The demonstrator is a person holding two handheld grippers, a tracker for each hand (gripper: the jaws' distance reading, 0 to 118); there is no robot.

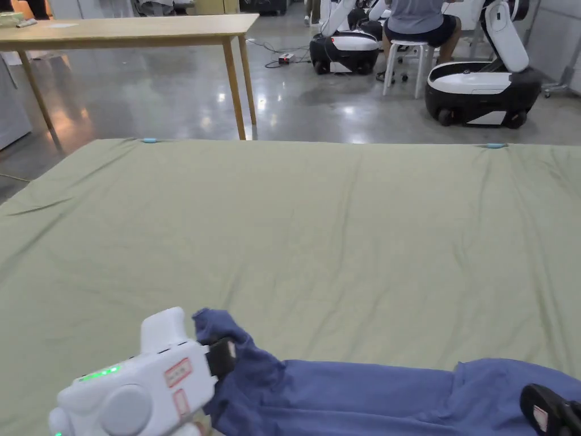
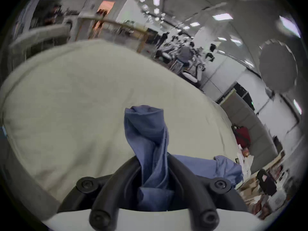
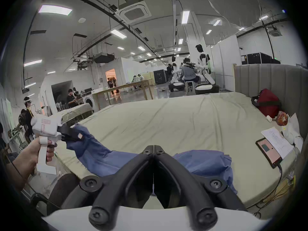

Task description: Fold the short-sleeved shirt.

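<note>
So right now my left gripper [image 1: 227, 356] has its jaws clamped on a bunched-up bit of the blue short-sleeved shirt [image 1: 363, 397]. In the left gripper view the fabric [image 2: 150, 144] comes up between both jaws and sticks out past the tips in a twisted roll. From the right gripper view I can see the hand [image 3: 35, 153] holding that gripper [image 3: 78, 136] by its white handle, with the shirt end lifted a little off the bed.

My right gripper [image 3: 154, 148] has its jaws pressed together, tips touching. It's sitting in front of the shirt's middle [image 3: 205, 161], but I can't make out any cloth between the jaws, so I can't tell if it's actually got hold of any. In the head view only a black piece of it [image 1: 553, 411] peeks in at the bottom right corner, over the shirt.

The shirt itself is strung out along the near edge of the bed, on the pale green sheet [image 1: 318, 238], rumpled rather than flat.

Off on the right side of the bed: a red bag [image 3: 268, 103], a sheet of paper [image 3: 278, 141] and a tablet [image 3: 269, 150] with a cable plugged in. Across the floor there's a wooden table [image 1: 136, 28] and a person on a white stool [image 1: 409, 62] next to white robots [image 1: 482, 85].
</note>
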